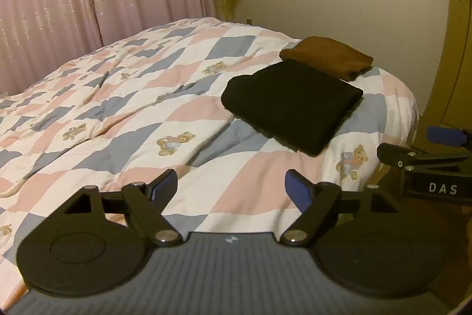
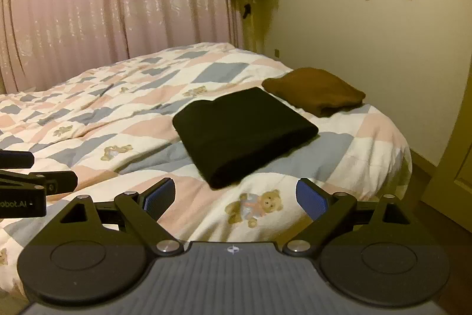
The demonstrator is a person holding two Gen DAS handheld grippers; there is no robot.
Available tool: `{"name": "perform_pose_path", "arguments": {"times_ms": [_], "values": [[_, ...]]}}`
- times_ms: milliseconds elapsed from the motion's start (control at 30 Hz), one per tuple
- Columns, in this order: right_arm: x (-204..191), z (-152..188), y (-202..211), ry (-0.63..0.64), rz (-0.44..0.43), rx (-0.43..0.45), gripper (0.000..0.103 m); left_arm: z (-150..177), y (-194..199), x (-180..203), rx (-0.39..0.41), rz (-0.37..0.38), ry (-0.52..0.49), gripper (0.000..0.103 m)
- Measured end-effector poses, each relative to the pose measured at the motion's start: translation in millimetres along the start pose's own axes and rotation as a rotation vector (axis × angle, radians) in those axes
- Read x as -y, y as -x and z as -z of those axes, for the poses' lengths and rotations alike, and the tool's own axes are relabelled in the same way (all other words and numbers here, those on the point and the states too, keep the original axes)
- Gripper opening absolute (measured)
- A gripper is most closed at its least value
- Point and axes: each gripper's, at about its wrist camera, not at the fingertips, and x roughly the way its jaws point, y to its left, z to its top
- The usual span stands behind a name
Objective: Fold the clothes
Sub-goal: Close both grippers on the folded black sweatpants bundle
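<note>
Left to right across the bed: the quilt [image 1: 124,96], a patchwork with bear prints, lies bare over its left and middle part; the left gripper [image 1: 231,187] hovers over the near edge with its blue-padded fingers spread apart and nothing between them; the right gripper [image 2: 236,197] is beside it, likewise spread wide and holding nothing. The black garment [image 2: 244,135] lies ahead of both grippers, already folded into a flat rectangle, its rounded fold edge turned toward the near right and its long axis running from near left to far right. From the left gripper it lies ahead and to the right; from the right gripper it lies almost straight ahead, so the right gripper is judged the nearer. Just beyond it, toward the bed's far right corner and touching or slightly overlapped by it, the brown garment [image 2: 315,92] rests in a softer, rounder fold. Both garments thus lie as the task would leave them; no unfolded clothing shows on the quilt.
</note>
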Motion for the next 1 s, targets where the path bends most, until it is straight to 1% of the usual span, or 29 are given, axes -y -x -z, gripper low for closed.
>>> {"name": "perform_pose_path", "arguments": {"times_ms": [300,433,467,600,667,733,833,900,933,1000], "values": [[21.3,8.7,-20.7,-0.047,0.019,-0.054,0.093,-0.4,-29.5,6.5,-0.053,0.016,-0.004,0.078],[34.4,15.8,-38.1,-0.078,0.017,-0.098,0.093,0.8,-50.0,2.3,-0.090,0.046,0.025,0.079],[40.1,15.9,-43.3,-0.090,0.011,-0.107,0.093,-0.4,-56.6,-0.5,-0.100,0.056,0.039,0.079],[79.2,0.5,-67.6,-0.174,-0.059,-0.110,0.093,-10.0,-84.3,-11.6,-0.133,0.095,0.096,0.080],[98.8,-7.2,-79.7,-0.216,-0.094,-0.111,0.092,-20.8,-102.0,-18.0,-0.139,0.142,0.143,0.086],[118.4,-15.0,-91.9,-0.258,-0.129,-0.112,0.091,-32.1,-120.1,-24.7,-0.142,0.197,0.199,0.087],[147.7,-26.6,-110.1,-0.321,-0.182,-0.114,0.091,-48.4,-155.4,-37.2,-0.166,0.294,0.328,0.088],[167.5,-36.0,-123.6,-0.356,-0.220,-0.114,0.091,-55.9,-185.0,-46.3,-0.186,0.365,0.444,0.090],[176.9,-45.5,-134.7,-0.353,-0.246,-0.111,0.091,-59.1,-200.3,-50.5,-0.193,0.399,0.503,0.090],[191.0,-64.8,-160.0,-0.339,-0.289,-0.112,0.091,-65.2,-223.2,-51.8,-0.170,0.427,0.547,0.093]]}}
